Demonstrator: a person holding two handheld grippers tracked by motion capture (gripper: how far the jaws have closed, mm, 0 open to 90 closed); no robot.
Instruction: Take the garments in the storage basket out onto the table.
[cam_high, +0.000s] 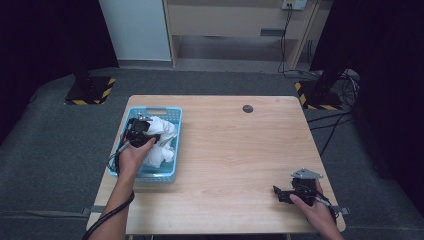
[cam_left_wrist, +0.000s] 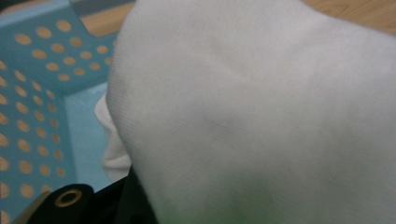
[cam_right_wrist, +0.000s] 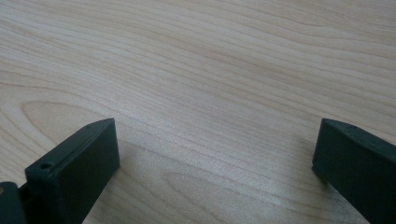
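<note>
left gripper (cam_high: 142, 131): fingers clenched on the white cloth (cam_high: 162, 140), fabric bunched right up against its own camera (cam_left_wrist: 261, 121) w/ a black finger (cam_left_wrist: 70, 203) poking out below. cloth sits in the blue basket (cam_high: 172, 145) at the table's left side, perforated wall (cam_left_wrist: 32, 93) close by. right gripper (cam_high: 287, 195): fingers (cam_right_wrist: 79, 163) released, spread wide, nothing between them, just bare wood. it rests low at the near right corner of the table (cam_high: 230, 150), well apart from the basket.

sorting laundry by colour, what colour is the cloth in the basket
White cloth, plain with no pattern, in a light blue perforated basket. Best seen in the left gripper view.
</note>
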